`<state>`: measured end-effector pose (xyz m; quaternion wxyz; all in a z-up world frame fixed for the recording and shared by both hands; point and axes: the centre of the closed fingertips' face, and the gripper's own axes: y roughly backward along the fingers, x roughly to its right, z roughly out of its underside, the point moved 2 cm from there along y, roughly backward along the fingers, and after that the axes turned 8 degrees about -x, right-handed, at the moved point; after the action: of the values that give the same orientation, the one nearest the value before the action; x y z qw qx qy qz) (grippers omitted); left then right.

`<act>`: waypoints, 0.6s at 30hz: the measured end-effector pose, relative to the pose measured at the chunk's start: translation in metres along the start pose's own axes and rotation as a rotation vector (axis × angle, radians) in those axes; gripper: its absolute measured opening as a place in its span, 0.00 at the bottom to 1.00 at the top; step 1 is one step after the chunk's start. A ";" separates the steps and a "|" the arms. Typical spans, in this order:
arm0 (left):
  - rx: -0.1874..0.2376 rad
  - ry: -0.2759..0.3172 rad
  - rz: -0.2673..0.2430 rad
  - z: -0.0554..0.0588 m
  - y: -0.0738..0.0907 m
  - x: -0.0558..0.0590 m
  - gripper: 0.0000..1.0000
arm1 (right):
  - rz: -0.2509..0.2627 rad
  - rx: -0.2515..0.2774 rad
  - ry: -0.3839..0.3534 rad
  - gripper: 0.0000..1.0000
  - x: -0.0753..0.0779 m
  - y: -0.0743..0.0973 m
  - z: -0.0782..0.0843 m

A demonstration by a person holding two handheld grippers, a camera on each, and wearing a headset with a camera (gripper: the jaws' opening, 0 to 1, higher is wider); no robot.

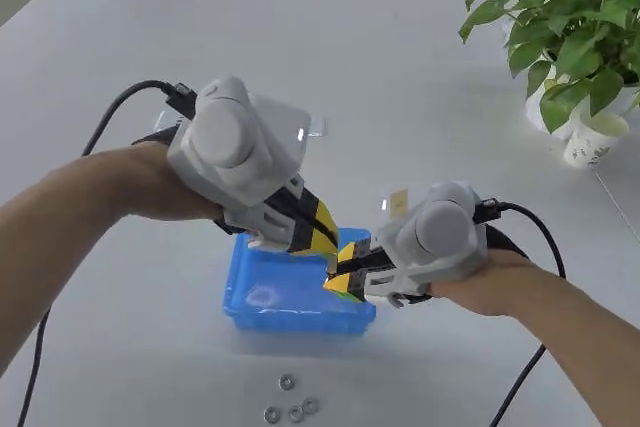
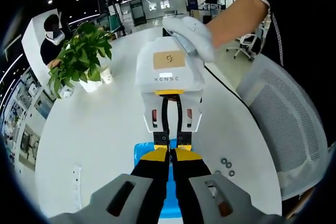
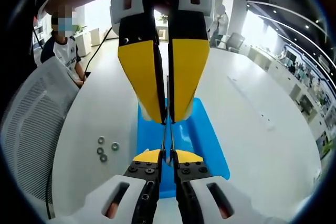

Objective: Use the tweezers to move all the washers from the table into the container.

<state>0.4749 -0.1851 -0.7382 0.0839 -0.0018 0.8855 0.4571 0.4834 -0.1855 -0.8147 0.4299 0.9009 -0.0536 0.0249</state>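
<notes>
White tabletop (image 1: 400, 77), broad and mostly bare, under everything. At its far right in the head view, a leafy green plant (image 1: 570, 37) in a pale pot, well apart from the work.

Toward the near edge, a shallow blue plastic container (image 1: 290, 319), upright and open-topped. Nothing made out inside, though part of its floor hidden behind the tools.

Above it, the left gripper (image 1: 328, 243) reaching in from the left and the right gripper (image 1: 342, 281) from the right, yellow tips meeting nose to nose over the container's right half. Left jaws clenched, barely a slit between them. Right jaws drawn in just as tight.

Between both pairs, in the right gripper view, a thin metal strip, taken to be the tweezers (image 3: 167, 129), pinched at one end by the right and further along by the left. Looks like a handover or a regrip, not a pick.

Smallest of all, four washers (image 1: 296, 412) in a loose cluster on the table, just beside the container on its near side, outside it and untouched.

By this showing: none moved so far, all four left to lift, and the tweezers not yet settled in one gripper nor aimed at them.
</notes>
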 end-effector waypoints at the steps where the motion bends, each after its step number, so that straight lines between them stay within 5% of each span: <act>1: 0.001 0.002 0.001 0.001 -0.001 -0.001 0.06 | -0.001 -0.002 -0.001 0.10 0.000 -0.001 0.001; 18: -0.001 0.026 0.020 0.017 -0.027 -0.012 0.06 | -0.017 -0.037 -0.017 0.10 0.010 -0.021 0.023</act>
<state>0.4914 -0.1877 -0.7676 0.0679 0.0009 0.8863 0.4581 0.4963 -0.1905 -0.8444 0.4460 0.8935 -0.0500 0.0125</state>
